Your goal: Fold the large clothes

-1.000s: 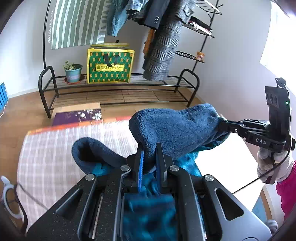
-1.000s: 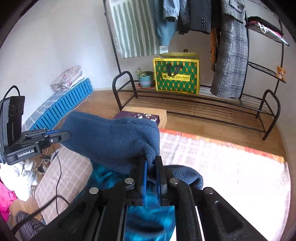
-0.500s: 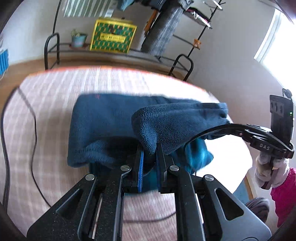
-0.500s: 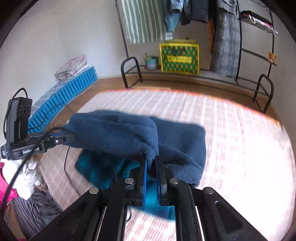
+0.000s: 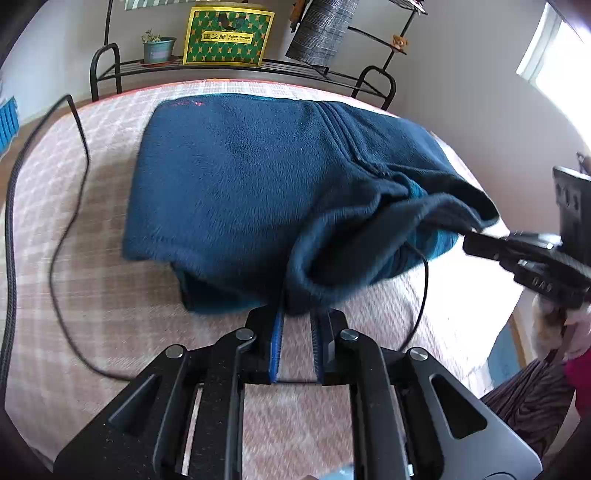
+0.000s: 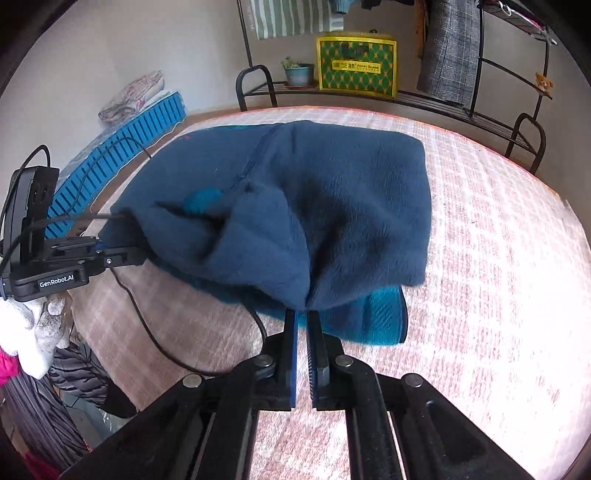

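A dark blue fleece garment (image 5: 251, 184) with a teal lining lies folded over itself on the pink checked bed cover (image 5: 110, 314). It also shows in the right wrist view (image 6: 332, 206). My left gripper (image 5: 297, 314) has its jaws slightly apart, with the fleece's near edge resting at the fingertips. My right gripper (image 6: 302, 314) is shut on the fleece's near corner. Each gripper shows in the other's view: the right one (image 5: 469, 240) at the fleece's right corner, the left one (image 6: 125, 254) at its left corner.
A black cable (image 5: 55, 229) runs across the bed cover on the left. Behind the bed stand a black metal rack (image 5: 110, 62), a green and yellow bag (image 5: 229, 35), a potted plant (image 5: 157, 48) and hanging clothes (image 6: 450, 48). A blue slatted mattress (image 6: 122, 147) lies to the left.
Both grippers carried the fleece's lifted edge down and toward me, so the garment now lies folded flat on the bed. My left jaws have parted a little.
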The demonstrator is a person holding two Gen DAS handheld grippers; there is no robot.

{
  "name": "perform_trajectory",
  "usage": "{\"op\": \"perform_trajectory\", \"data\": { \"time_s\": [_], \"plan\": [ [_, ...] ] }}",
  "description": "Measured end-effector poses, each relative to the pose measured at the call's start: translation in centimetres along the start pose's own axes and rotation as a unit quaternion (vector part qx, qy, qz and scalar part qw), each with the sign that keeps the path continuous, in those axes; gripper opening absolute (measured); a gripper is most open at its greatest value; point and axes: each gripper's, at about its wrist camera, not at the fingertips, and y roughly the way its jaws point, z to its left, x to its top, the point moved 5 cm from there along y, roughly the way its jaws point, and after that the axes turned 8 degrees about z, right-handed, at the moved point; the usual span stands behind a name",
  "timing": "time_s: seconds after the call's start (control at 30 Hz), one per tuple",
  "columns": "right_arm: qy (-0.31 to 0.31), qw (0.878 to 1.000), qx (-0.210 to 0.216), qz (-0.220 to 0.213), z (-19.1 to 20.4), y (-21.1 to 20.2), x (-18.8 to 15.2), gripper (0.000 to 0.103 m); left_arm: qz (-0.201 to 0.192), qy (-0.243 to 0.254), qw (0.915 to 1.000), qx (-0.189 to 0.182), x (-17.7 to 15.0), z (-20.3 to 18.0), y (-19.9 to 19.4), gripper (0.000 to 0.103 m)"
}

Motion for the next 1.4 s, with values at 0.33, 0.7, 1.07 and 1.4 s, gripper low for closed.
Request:
{"op": "perform_trajectory", "data": {
  "time_s": [0.33,0.7,1.07,1.4],
  "plan": [
    [-0.026,0.994,0.0,-0.104,2.1,-15.4,-1.4,0.033,-0.09,0.023,0.9957,-0.001,-1.9,-0.2,-14.7,0.011],
    [-0.037,0.971,-0.048,-0.23,4.5,-32.6,-2.3,0.043,-0.22,0.045,0.9745,0.004,-0.5,-2.6,-35.7,0.015],
    [-0.022,0.978,-0.079,-0.191,4.4,-29.7,-0.1,0.043,-0.18,0.032,0.9832,-0.007,2.2,-2.9,-31.6,0.034],
    [-0.018,0.993,-0.072,-0.092,1.3,-14.0,6.1,0.035,-0.091,0.034,0.9949,-0.025,7.5,-3.2,-13.1,0.034]
  ]
}}
